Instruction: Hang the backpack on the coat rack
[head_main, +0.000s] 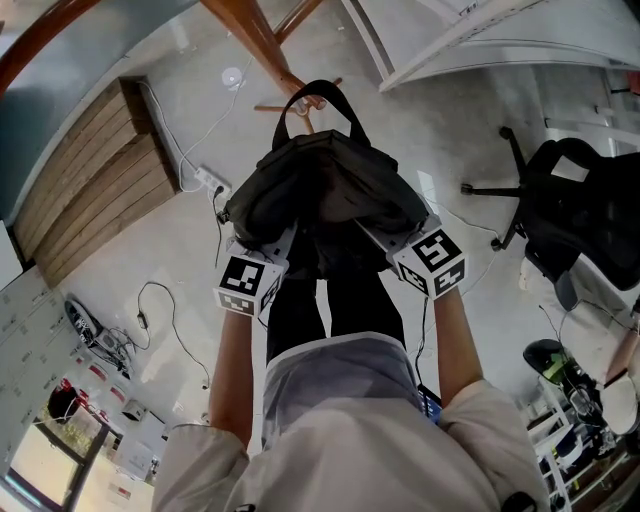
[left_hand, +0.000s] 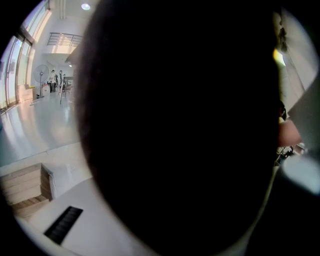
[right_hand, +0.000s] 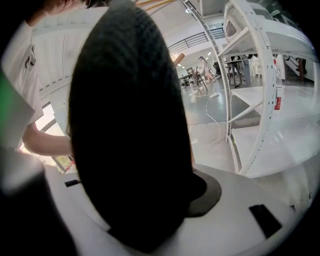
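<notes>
Backpack (head_main: 325, 190) fabric fills both gripper views, pretty much black. We're holding it up against the wooden coat rack (head_main: 262, 50), each side pinched: left gripper (head_main: 278, 243) closed on its left flank, right gripper (head_main: 382, 238) closed on the right. Top handle (head_main: 345, 105) loops right at a rack peg; hooked or not, we can't tell.

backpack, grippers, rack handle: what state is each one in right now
backpack, lifted, held from both sides
left gripper, shut on backpack
right gripper, shut on backpack
handle, up at the rack; hooked or not, unclear
</notes>
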